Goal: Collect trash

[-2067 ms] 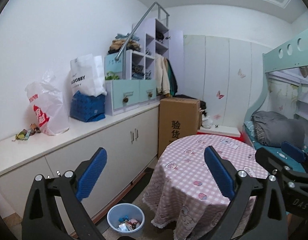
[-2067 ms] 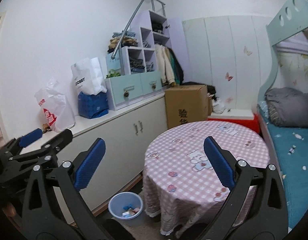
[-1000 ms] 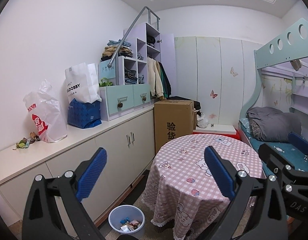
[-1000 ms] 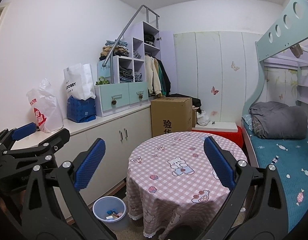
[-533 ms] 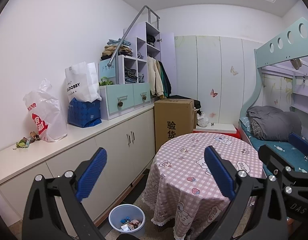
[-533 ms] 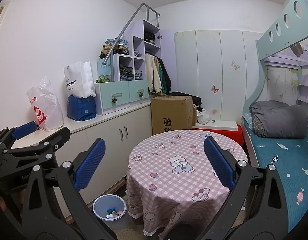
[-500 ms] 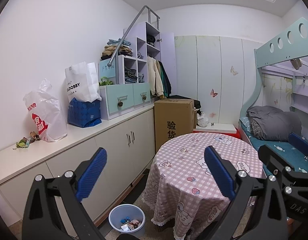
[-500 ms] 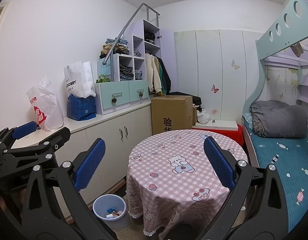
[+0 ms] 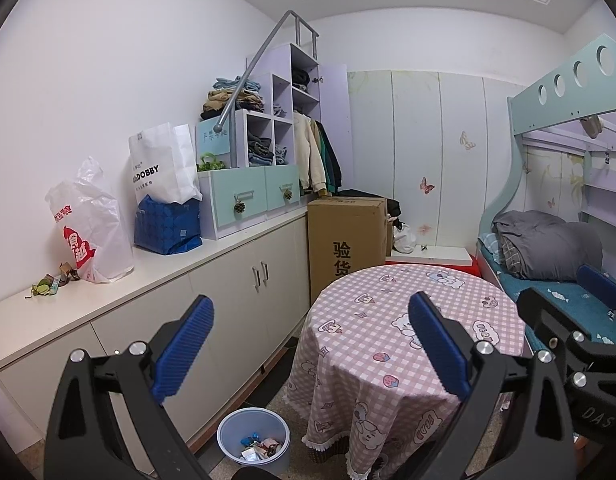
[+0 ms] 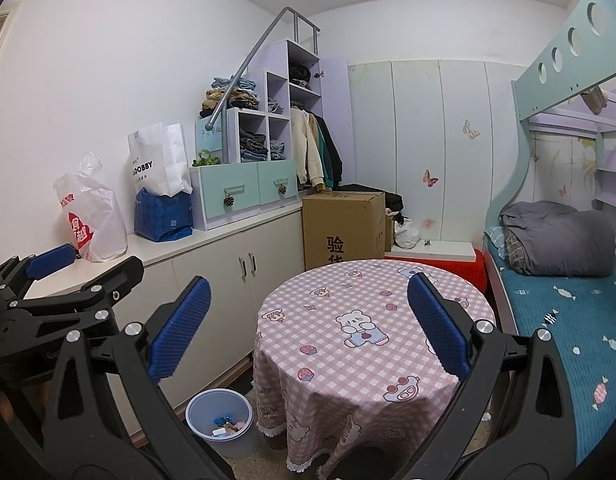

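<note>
- The left gripper (image 9: pixel 308 344) is spread wide and holds nothing; the right gripper (image 10: pixel 305 320) is likewise wide apart and empty
- The trash I can make out is a small heap of wrappers (image 9: pixel 51 282) on the white counter (image 9: pixel 155 276), far left in the left wrist view, just left of the white plastic bag with red print (image 9: pixel 89 224)
- From the tongs the wrappers lie well off to the left and a little above; the left gripper looks clearly the nearer one, and the right wrist view hides the heap behind it
- The heap runs roughly along the counter, parallel to the wall, so closing across its short width seems the easier bite
- The bin (image 9: pixel 253 440) stands on the floor, low and near, between the cabinet doors (image 9: pixel 243 304) and the round table with the pink checked cloth (image 9: pixel 412 320); some scraps already lie in it
- Room to move: bare counter lies in front of the heap, but the plastic bag is just beside it and may snag
- The gap over the bin is narrow, bounded by the cabinet front and the hanging cloth edge
</note>
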Demonstrator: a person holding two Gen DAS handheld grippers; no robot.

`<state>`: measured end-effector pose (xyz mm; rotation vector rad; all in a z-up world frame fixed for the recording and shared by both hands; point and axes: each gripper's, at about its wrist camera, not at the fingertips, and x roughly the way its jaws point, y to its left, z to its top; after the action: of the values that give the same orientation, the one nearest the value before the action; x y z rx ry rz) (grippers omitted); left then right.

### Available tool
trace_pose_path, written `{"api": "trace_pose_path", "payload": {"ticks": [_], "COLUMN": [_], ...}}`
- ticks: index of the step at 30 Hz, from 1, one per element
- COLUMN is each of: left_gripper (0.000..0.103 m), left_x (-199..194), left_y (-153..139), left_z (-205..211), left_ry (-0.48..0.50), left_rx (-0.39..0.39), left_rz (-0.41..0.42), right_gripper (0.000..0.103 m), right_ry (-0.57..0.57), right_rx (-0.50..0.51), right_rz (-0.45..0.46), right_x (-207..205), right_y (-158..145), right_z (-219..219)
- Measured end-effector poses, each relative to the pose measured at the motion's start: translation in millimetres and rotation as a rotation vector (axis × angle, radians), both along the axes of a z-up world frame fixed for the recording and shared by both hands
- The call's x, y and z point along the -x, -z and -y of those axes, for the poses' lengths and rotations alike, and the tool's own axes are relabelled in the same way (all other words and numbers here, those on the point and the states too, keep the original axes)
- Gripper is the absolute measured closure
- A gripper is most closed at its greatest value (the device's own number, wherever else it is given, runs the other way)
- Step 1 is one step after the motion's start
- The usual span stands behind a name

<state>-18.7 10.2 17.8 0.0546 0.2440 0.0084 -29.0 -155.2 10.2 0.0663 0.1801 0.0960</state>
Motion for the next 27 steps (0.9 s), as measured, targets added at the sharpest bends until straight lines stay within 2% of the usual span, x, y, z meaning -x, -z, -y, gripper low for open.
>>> {"api": "trace_pose_path", "payload": {"ticks": [27], "left_gripper": [0.007], "left_x": [-1.0], "left_y": [3.9], "left_z": [0.6], "left_ry": [0.001], "left_rx": [0.001], "left_rz": [-0.004], "right_gripper": [0.006], "right_ry": [-0.004], "right_rx": [0.001], "right_rz": [-0.004], "right_x": [0.9], "right_y": [1.4], "right_z": [-1.1]}}
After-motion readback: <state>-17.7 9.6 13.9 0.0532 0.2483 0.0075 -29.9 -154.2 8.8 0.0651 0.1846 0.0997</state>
